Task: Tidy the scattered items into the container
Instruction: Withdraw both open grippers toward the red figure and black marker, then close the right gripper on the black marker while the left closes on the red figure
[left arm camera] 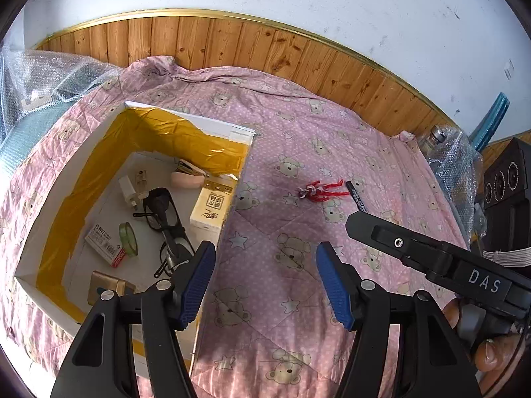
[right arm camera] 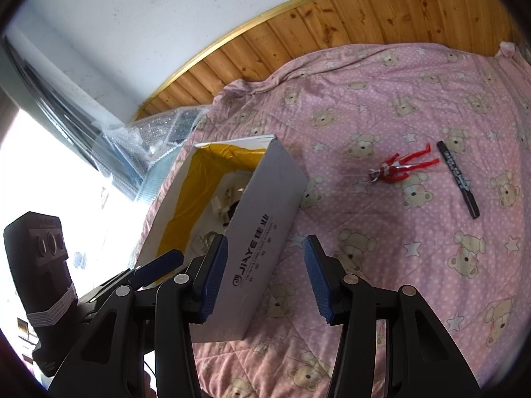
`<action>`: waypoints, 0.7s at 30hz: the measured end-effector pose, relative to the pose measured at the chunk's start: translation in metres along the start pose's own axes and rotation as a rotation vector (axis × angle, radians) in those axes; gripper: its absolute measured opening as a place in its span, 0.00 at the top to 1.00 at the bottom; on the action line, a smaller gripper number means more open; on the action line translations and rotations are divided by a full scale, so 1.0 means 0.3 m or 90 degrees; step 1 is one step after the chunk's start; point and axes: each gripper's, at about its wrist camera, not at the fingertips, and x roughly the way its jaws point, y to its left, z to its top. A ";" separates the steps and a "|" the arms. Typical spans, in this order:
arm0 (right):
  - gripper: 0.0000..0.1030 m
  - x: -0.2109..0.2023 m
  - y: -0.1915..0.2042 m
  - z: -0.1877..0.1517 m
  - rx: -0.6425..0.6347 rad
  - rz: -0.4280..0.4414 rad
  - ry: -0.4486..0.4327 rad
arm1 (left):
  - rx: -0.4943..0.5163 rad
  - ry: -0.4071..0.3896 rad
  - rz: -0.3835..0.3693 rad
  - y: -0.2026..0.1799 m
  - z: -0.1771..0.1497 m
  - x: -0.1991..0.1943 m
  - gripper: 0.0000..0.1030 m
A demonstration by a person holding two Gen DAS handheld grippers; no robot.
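We found the red toy figure [right arm camera: 403, 166] and the black marker [right arm camera: 458, 179] lying just beside each other on the pink bear-print quilt [right arm camera: 381, 106], apart from the white box [right arm camera: 265, 219]. The box already held glasses [left arm camera: 162, 214], a tape roll [left arm camera: 128, 238] and a charger plug [left arm camera: 127, 189]. Our left gripper [left arm camera: 265, 280] and right gripper [right arm camera: 265, 278] both stood spread and empty.

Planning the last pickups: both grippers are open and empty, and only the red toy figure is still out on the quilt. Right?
Not quite. A black marker also lies beside the red toy figure on the quilt, per the right wrist view. Left gripper and right gripper are open, empty.
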 end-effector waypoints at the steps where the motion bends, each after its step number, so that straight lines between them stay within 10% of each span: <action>1: 0.50 -0.008 -0.021 -0.002 0.007 -0.002 -0.002 | 0.004 0.003 -0.001 -0.012 -0.001 0.009 0.38; 21: 0.50 -0.033 -0.285 -0.003 0.087 -0.034 -0.005 | 0.063 0.062 -0.020 -0.202 0.021 0.194 0.38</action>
